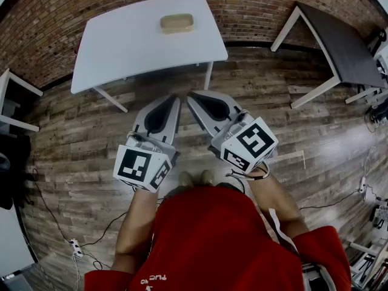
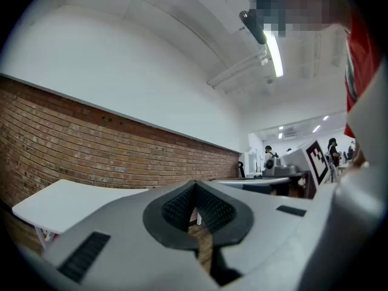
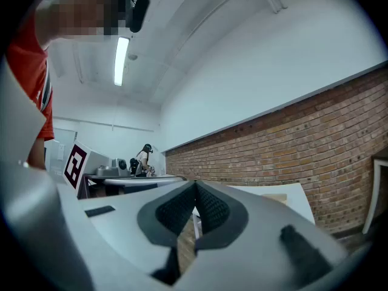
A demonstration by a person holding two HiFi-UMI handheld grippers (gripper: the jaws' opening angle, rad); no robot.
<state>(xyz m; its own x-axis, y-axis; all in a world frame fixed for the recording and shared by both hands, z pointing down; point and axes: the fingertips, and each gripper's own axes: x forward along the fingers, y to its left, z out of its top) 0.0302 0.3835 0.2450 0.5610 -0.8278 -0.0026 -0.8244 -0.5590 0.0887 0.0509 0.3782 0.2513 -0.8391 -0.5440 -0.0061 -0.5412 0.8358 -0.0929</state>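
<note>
2 tools clenched empty — left gripper [image 1: 175, 98], right gripper [image 1: 191, 94] — tan block [image 1: 177, 23] well ahead, on table [image 1: 121, 41]

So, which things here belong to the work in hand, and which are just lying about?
In hand: left gripper, jaws together, empty; right gripper, jaws together, empty; tan oblong object, nearest thing ahead, on the white table.
Lying about: dark table; power strip and cables on the floor.

White table [image 1: 121, 41], tan dish [image 1: 177, 23], red brick wall [image 1: 260, 5], brown plank floor [image 1: 85, 138], red shirt [image 1: 224, 241]
</note>
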